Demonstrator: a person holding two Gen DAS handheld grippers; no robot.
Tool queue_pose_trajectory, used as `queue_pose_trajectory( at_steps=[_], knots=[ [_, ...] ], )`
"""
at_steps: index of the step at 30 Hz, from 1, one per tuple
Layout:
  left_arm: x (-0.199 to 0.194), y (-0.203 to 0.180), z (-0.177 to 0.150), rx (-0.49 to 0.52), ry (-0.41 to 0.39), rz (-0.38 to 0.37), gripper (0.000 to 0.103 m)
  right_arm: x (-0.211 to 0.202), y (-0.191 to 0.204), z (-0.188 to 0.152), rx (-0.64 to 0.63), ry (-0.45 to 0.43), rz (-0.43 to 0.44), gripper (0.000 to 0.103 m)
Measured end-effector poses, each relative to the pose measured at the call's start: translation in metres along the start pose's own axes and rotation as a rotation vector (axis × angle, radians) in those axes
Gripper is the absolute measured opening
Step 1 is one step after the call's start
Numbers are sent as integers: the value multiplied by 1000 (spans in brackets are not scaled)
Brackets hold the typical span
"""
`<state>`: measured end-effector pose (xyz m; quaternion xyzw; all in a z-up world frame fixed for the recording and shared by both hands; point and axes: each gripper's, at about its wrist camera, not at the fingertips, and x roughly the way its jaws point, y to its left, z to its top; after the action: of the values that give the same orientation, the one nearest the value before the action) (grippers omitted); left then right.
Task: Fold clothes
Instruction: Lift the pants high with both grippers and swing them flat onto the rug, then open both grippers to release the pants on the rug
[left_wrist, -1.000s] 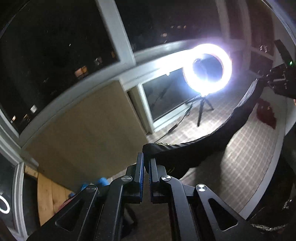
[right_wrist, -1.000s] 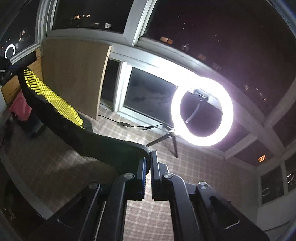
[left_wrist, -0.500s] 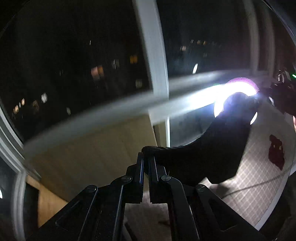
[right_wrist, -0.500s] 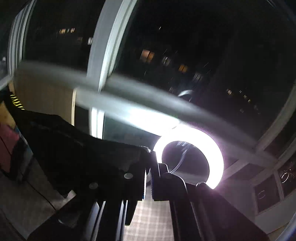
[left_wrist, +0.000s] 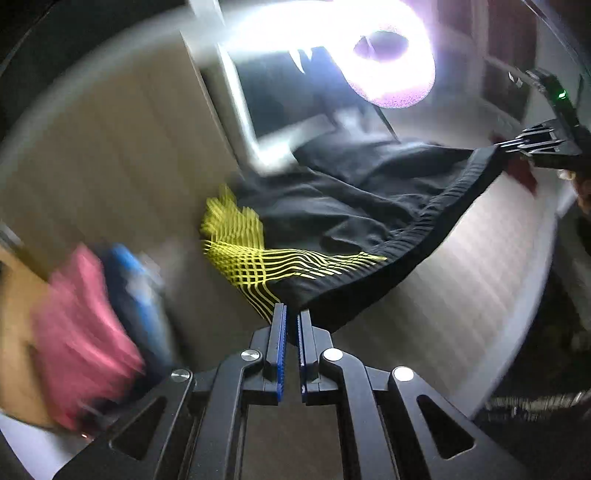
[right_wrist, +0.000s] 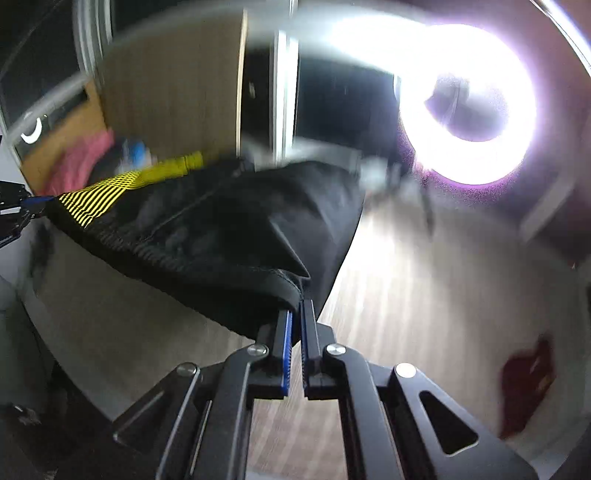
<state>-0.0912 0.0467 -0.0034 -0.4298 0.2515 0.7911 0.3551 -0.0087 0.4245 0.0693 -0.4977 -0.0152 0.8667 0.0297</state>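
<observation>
Black shorts (left_wrist: 354, 206) with a yellow grid patch (left_wrist: 255, 254) hang stretched in the air between my two grippers. My left gripper (left_wrist: 291, 317) is shut on one end of the waistband, beside the yellow patch. My right gripper (right_wrist: 297, 314) is shut on the other waistband corner of the shorts (right_wrist: 221, 229). In the left wrist view the right gripper (left_wrist: 532, 142) shows at the far right, clamped on the band. In the right wrist view the left gripper (right_wrist: 22, 206) shows at the far left edge. The shorts billow out away from me; both views are motion-blurred.
A bright ring light (left_wrist: 388, 66) on a tripod stands ahead near dark windows. Pink (left_wrist: 81, 332) and blue (left_wrist: 136, 291) clothes lie piled at the left. A dark red garment (right_wrist: 528, 384) lies on the checked surface (left_wrist: 461, 288) at the right. A wooden panel (right_wrist: 173, 85) leans against the wall.
Both grippers have swung downward from the windows toward the surface. The shorts, earlier a dark bunched strip, now billow outward with the yellow patch showing.
</observation>
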Motion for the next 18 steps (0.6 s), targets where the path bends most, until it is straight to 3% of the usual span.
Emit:
queue_pose_trajectory(
  at_steps=[4, 7, 11, 18],
  knots=[
    [75, -33, -78, -44, 180, -136, 5, 72, 16, -89, 69, 179, 20, 4],
    [92, -45, -112, -78, 236, -173, 5, 120, 28, -151, 116, 301, 32, 4],
    [86, -38, -123, -125, 212, -199, 5, 111, 34, -152, 109, 289, 12, 4],
    [59, -31, -107, -104, 139, -205, 5, 94, 45, -155, 96, 267, -22, 4]
  ],
)
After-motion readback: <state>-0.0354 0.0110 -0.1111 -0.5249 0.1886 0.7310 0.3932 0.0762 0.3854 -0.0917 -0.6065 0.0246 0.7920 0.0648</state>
